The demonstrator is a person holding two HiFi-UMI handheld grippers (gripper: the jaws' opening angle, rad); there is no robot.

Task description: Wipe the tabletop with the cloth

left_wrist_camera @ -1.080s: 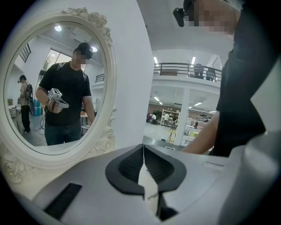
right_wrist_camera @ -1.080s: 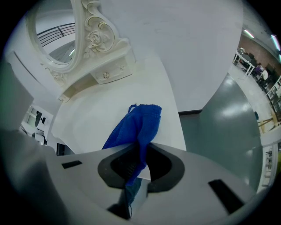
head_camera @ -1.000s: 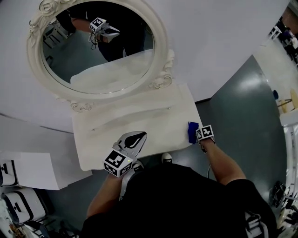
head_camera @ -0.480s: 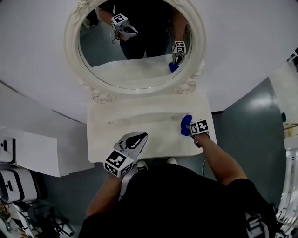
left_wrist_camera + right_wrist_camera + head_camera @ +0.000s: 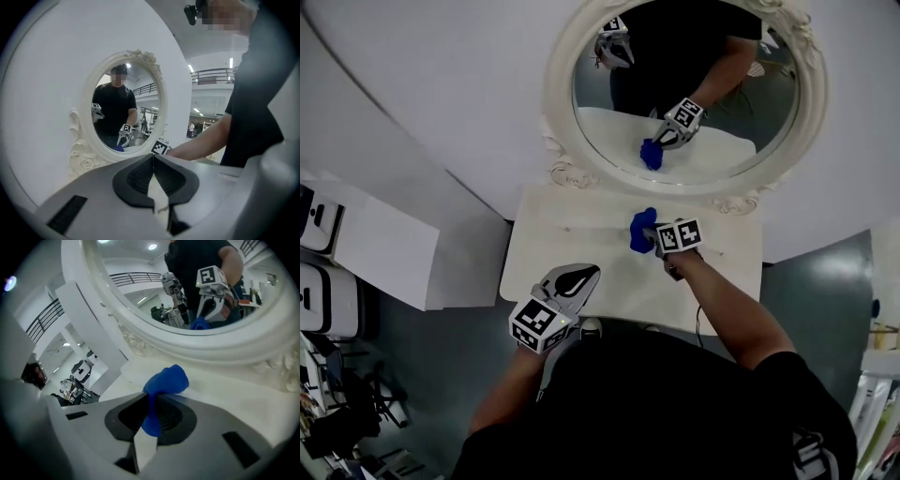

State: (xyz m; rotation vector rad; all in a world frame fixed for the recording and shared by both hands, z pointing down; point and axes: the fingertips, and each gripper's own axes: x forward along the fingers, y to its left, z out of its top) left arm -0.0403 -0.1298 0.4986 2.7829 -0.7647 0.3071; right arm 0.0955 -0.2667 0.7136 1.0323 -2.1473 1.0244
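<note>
The left gripper (image 5: 579,275) hovers over the near edge of the white dressing-table surface (image 5: 544,253), its fingers (image 5: 136,178) pressed together on nothing and taking no part in the wipe. To the right and further back, the right gripper (image 5: 653,234) has its fingers (image 5: 126,416) clamped on a bunched blue cloth (image 5: 641,230). The cloth bulges just ahead of the fingertips and seems to touch the surface mid-width, so wiping looks under way, though no dirt shows which parts are done. Just beyond those fingers rises the carved base of the oval mirror (image 5: 558,122), the likeliest block to a stroke, with bare surface either side of them.
</note>
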